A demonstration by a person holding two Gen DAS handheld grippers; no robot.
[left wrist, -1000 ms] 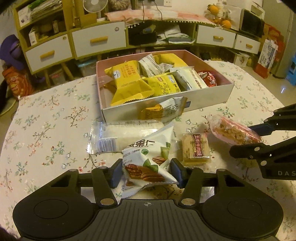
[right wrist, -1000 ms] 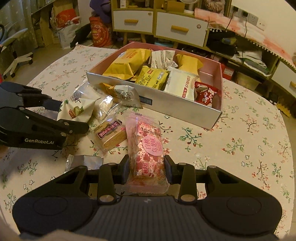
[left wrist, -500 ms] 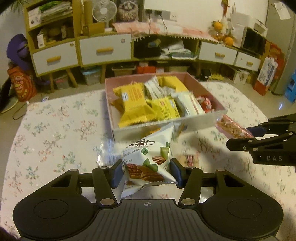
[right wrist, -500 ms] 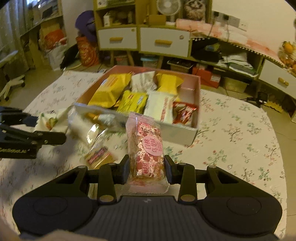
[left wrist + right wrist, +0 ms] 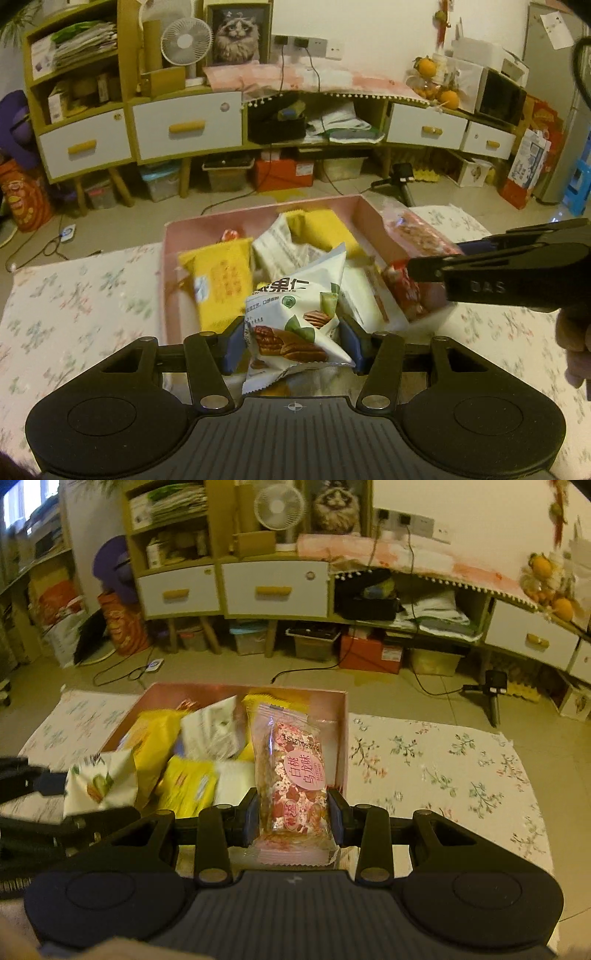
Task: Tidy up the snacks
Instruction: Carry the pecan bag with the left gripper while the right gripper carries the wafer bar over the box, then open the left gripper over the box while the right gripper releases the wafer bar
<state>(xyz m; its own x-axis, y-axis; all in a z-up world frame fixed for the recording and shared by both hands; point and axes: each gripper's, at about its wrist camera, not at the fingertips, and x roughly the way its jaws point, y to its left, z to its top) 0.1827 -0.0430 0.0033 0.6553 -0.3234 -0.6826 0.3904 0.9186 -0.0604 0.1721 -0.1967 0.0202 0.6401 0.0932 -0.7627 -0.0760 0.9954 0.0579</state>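
Note:
My left gripper point(image 5: 291, 345) is shut on a white and green pecan snack bag point(image 5: 295, 317), held over the near part of the pink box point(image 5: 170, 236). My right gripper point(image 5: 291, 821) is shut on a pink peach-oolong snack packet point(image 5: 295, 771), above the box's right side point(image 5: 341, 716). The box holds yellow packets point(image 5: 221, 284), white packets point(image 5: 280, 247) and a red packet point(image 5: 400, 291). From the left wrist view the right gripper point(image 5: 491, 266) with its pink packet point(image 5: 417, 232) reaches in from the right. The left gripper point(image 5: 44, 794) with the pecan bag point(image 5: 99, 786) shows at the left of the right wrist view.
The box sits on a table with a floral cloth point(image 5: 436, 768). Beyond the table are a tiled floor, a low cabinet with white drawers point(image 5: 184, 125), storage bins and a small tripod point(image 5: 493, 694). A person's hand point(image 5: 576, 339) holds the right gripper.
Both grippers have risen and moved forward over the box, each carrying its packet. The loose packets on the cloth in front of the box have dropped out of view.

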